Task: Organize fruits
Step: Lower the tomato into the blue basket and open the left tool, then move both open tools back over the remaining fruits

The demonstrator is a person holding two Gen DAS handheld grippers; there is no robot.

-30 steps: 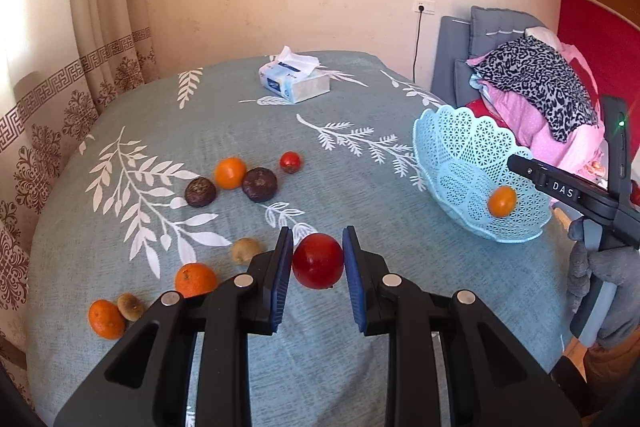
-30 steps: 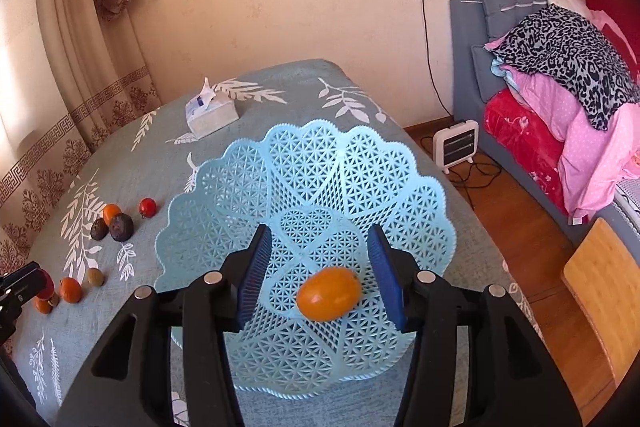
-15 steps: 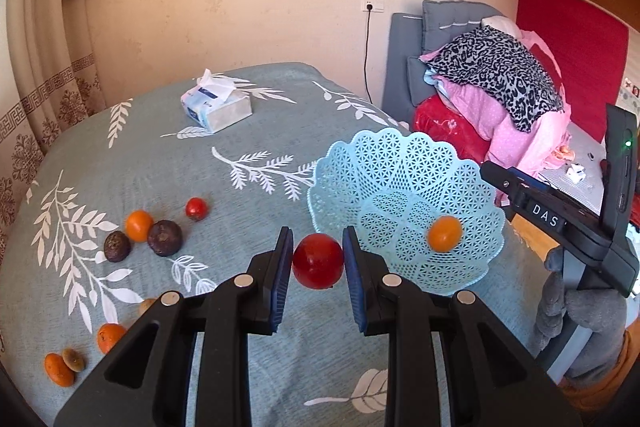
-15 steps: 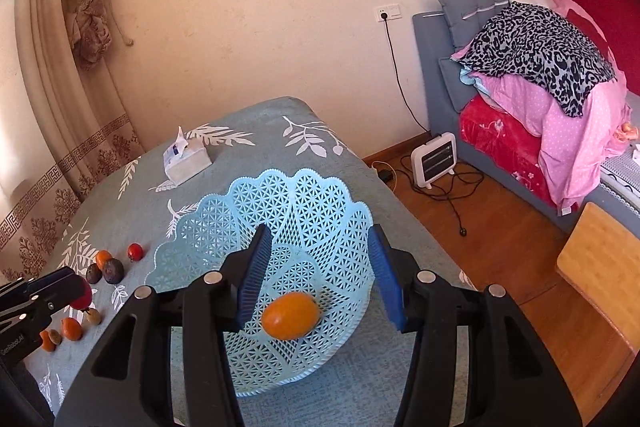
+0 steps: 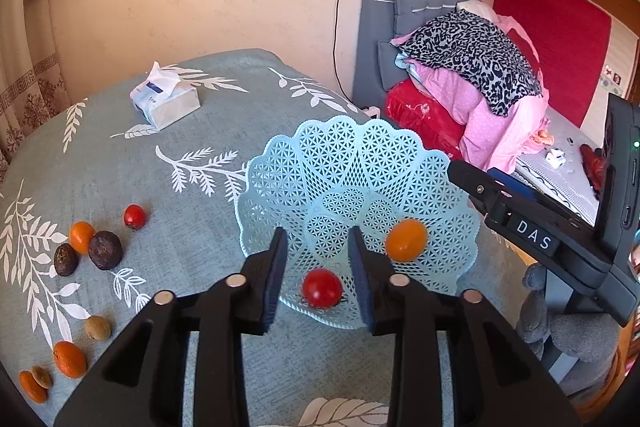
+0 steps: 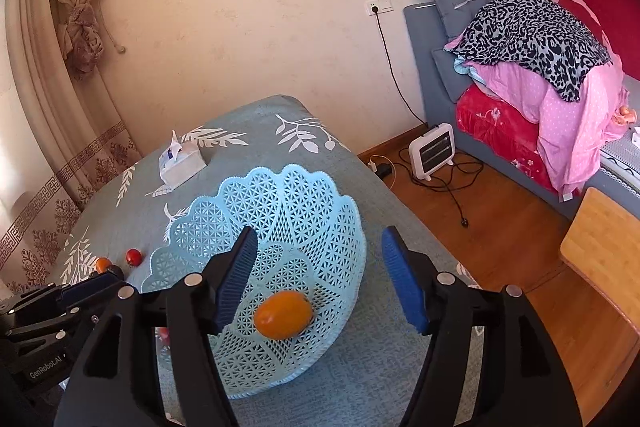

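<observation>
Well to the left of the left gripper (image 5: 318,269), loose fruit lies scattered on the teal leaf-print tablecloth (image 5: 120,163): small oranges (image 5: 81,236), two dark round fruits (image 5: 105,249), a small red tomato (image 5: 134,216) and a brownish fruit (image 5: 97,327). Farther ahead on that side sits a tissue box (image 5: 166,101). The left gripper's jaws are spread apart and grip nothing; a red tomato (image 5: 322,287) shows in the gap between them, clear of both blue pads, lying in the near edge of the pale blue lattice basket (image 5: 352,163). Just right of the right-hand jaw, an orange fruit (image 5: 406,239) rests in the same basket. The right gripper (image 6: 320,277) is also wide open and empty, poised above the basket (image 6: 280,195), with the orange fruit (image 6: 283,314) below the gap, nearer its left-hand jaw and touching neither pad.
</observation>
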